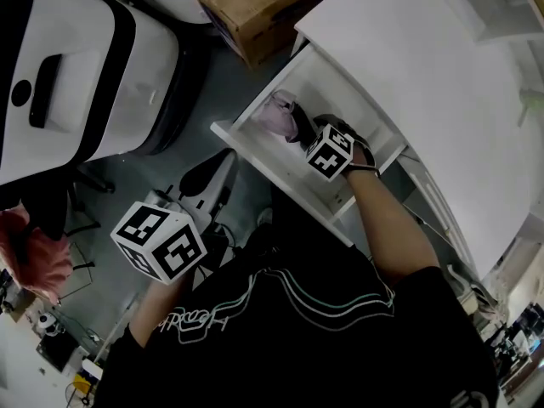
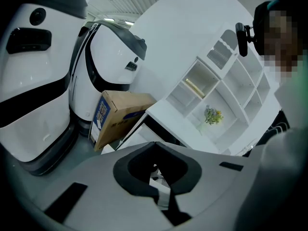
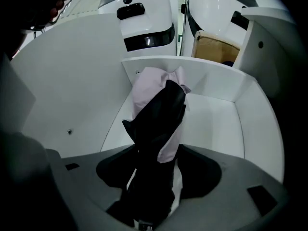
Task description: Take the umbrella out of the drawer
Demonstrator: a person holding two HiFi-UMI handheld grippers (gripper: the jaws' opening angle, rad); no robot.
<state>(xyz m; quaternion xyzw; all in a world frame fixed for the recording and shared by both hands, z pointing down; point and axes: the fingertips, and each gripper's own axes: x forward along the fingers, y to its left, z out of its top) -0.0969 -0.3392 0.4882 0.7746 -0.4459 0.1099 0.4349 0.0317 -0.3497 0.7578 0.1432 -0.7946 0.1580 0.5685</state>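
Note:
The white drawer [image 1: 252,152] stands pulled out from the white cabinet [image 1: 425,83]. A folded umbrella [image 1: 279,114], pale pink with black cloth, lies in its far left corner. My right gripper [image 1: 303,131] reaches down into the drawer and is shut on the umbrella [image 3: 156,109], which runs up between the jaws of the right gripper [image 3: 153,179] toward the drawer's back wall [image 3: 192,64]. My left gripper [image 1: 208,177] hangs outside the drawer, low on the left over the floor, away from the umbrella. In its own view the left gripper [image 2: 156,177] is shut on nothing.
A cardboard box [image 1: 255,11] sits on the floor beside the drawer's far end and also shows as the box [image 2: 120,114]. Large white and black machine shells [image 1: 76,66] stand to the left. An open white shelf unit with a small plant [image 2: 212,115] is behind the cabinet.

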